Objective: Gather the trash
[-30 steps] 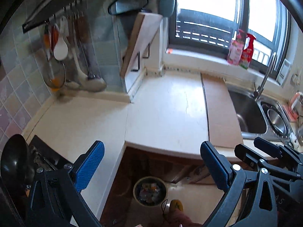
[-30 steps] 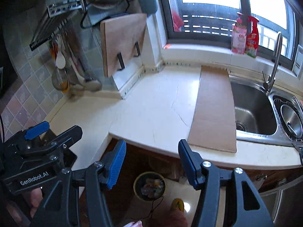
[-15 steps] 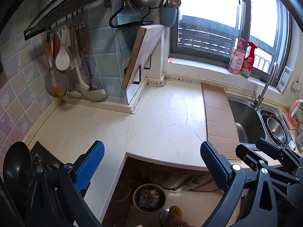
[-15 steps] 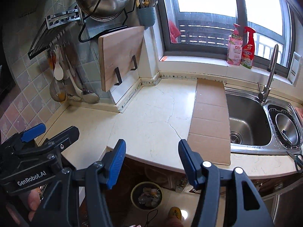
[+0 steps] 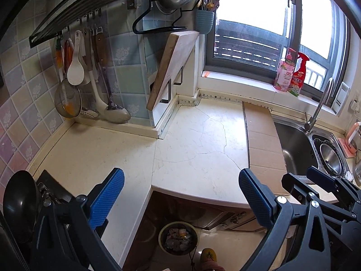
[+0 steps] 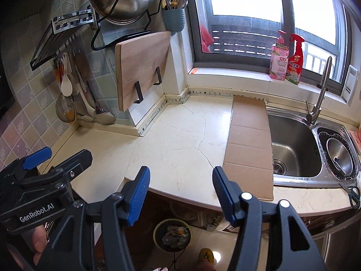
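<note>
A round trash bin [image 5: 178, 238] with several bits of trash inside stands on the floor below the counter edge; it also shows in the right wrist view [image 6: 172, 233]. A flat strip of cardboard [image 5: 262, 144] lies on the cream countertop [image 5: 198, 140] beside the sink [image 5: 293, 146]; it also shows in the right wrist view [image 6: 249, 144]. My left gripper [image 5: 180, 192] is open and empty above the counter's front edge. My right gripper [image 6: 180, 187] is open and empty, to the right of the left one. No loose trash shows on the countertop [image 6: 180, 135].
A wooden cutting board [image 6: 142, 70] hangs on a wall rack. Utensils [image 5: 85, 79] hang at the left. A black pan [image 5: 20, 205] sits on the stove. Two spray bottles [image 5: 291, 74] stand on the windowsill. A faucet [image 6: 320, 92] rises behind the sink [image 6: 293, 149]. Scissors [image 6: 352, 194] lie at the right.
Both grippers have risen and tilted up, so more of the wall, rack and window shows and the bin sits lower in view. Both stay open and empty.
</note>
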